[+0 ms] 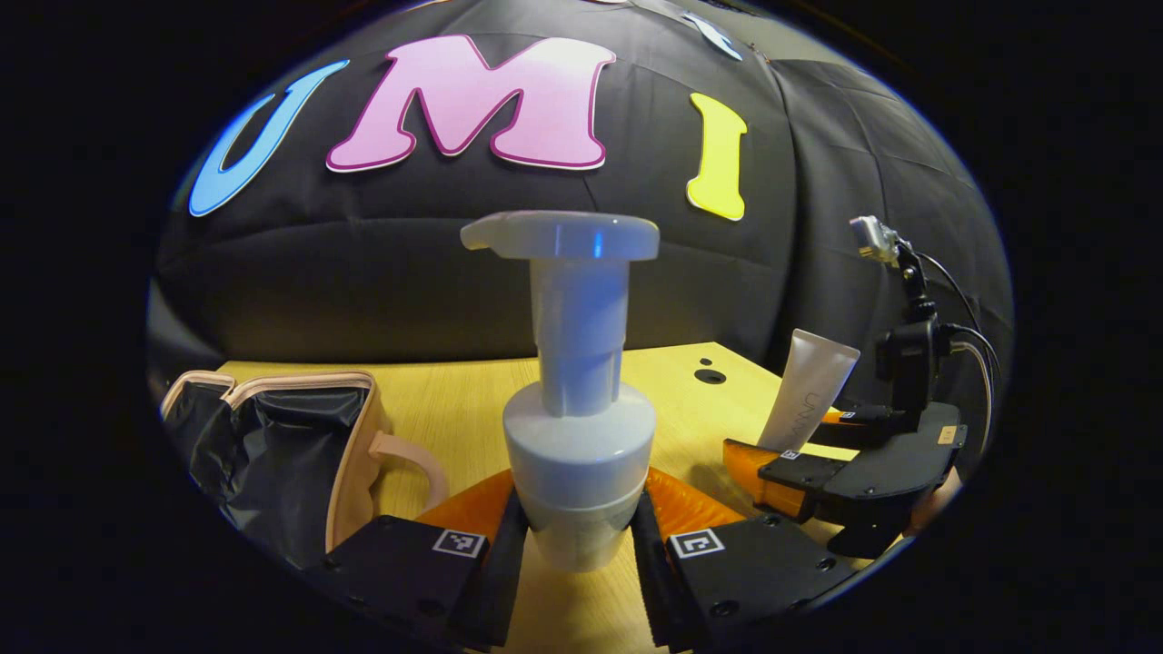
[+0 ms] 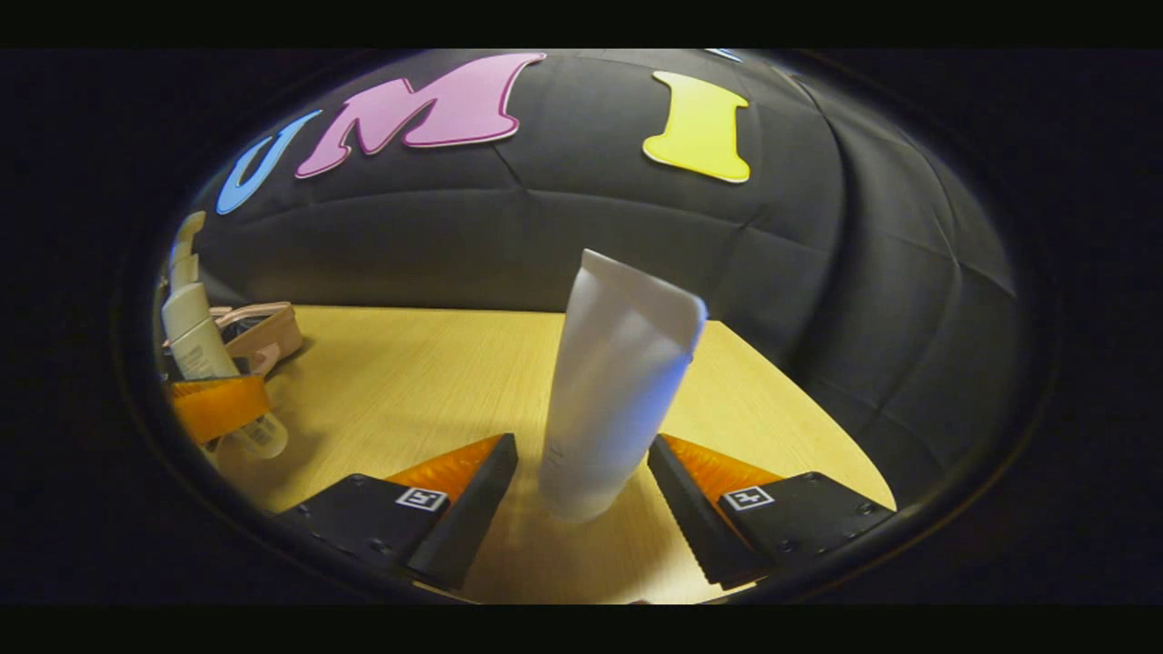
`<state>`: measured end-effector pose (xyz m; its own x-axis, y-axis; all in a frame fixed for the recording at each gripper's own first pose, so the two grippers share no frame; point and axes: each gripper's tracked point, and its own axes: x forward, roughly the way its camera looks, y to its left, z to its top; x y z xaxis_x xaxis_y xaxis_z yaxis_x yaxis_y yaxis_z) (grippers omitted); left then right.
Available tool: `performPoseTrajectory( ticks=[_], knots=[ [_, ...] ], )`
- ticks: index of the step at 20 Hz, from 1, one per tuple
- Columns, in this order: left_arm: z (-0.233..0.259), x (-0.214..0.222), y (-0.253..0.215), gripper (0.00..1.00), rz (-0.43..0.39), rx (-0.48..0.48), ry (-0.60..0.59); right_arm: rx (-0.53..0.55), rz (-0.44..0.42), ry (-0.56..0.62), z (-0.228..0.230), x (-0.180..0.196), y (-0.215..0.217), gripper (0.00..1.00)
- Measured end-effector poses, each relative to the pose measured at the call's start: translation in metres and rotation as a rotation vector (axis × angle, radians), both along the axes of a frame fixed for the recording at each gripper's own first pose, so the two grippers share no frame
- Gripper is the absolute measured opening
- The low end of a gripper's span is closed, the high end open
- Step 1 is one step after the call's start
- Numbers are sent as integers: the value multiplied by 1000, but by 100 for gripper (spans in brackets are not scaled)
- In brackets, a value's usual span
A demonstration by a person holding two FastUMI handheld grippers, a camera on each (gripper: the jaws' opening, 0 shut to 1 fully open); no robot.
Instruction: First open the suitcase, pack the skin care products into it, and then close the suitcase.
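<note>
Matte pump bottle (image 1: 579, 427) clamped — smooth tube (image 2: 618, 391) unclamped.

The pump bottle's (image 1: 579, 400) base was hidden behind the left gripper's fingers (image 1: 495, 581). The suitcase (image 1: 273, 454) ran off the picture's edge, its inside too dark to read. The tube's (image 2: 618, 391) print was too small to tell.

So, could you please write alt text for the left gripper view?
The left gripper is shut on an upright pump bottle on a wooden table. An open suitcase lies left; the right gripper brackets a tube.
</note>
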<state>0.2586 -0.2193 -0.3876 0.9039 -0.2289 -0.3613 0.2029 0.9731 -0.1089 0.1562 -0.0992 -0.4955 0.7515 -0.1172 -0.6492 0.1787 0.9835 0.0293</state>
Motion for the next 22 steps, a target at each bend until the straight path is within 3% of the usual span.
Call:
performPoseTrajectory(
  ticks=[1,3,9,14,22],
  knots=[
    [1,0,1,59,2,8,-3,12,2,11,-6,0,3,75],
    [4,0,5,59,4,11,-10,36,10,46,-13,-4,8,55],
    [-1,-7,16,59,36,-15,15,53,45,26,-9,-1,14,46],
    [10,-11,27,59,51,-24,-9,49,71,7,1,-1,21,44],
    [52,-35,71,59,69,-45,-8,87,124,-57,73,-2,60,44]
  ],
)
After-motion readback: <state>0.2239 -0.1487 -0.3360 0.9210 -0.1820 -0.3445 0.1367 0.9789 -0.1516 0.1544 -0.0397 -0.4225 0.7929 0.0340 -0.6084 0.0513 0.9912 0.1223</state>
